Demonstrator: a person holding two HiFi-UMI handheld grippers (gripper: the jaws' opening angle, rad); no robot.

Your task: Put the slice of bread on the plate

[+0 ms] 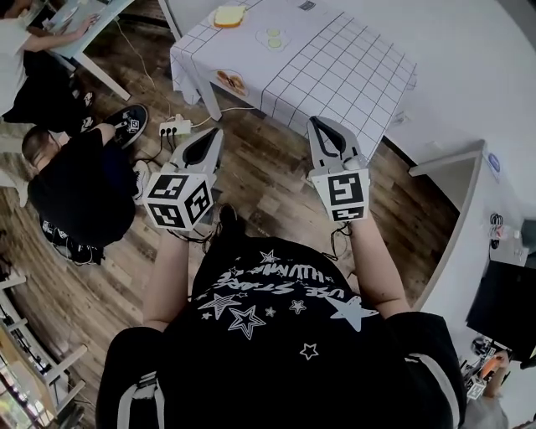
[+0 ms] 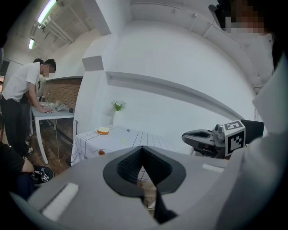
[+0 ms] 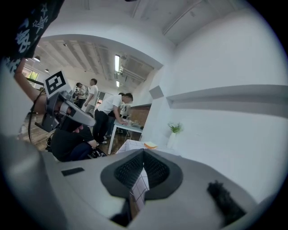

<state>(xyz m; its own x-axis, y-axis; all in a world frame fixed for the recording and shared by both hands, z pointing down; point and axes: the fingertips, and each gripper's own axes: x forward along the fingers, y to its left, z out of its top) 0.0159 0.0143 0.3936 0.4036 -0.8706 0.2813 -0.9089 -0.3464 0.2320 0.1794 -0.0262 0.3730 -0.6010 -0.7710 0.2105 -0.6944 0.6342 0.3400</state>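
Bread slice (image 1: 229,15): pale yellow, flat, far corner of checked table (image 1: 335,75). Pale plate (image 1: 273,37) near, apart.

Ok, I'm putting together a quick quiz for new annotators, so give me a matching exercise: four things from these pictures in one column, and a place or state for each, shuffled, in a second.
Things
1. slice of bread
2. power strip
3. plant
4. left gripper

Places or states
A. on the wooden floor beside the table
B. jaws together, nothing held
C. at the table's far end
D. by the white wall, beyond the table

Pairs: 1-C, 2-A, 3-D, 4-B
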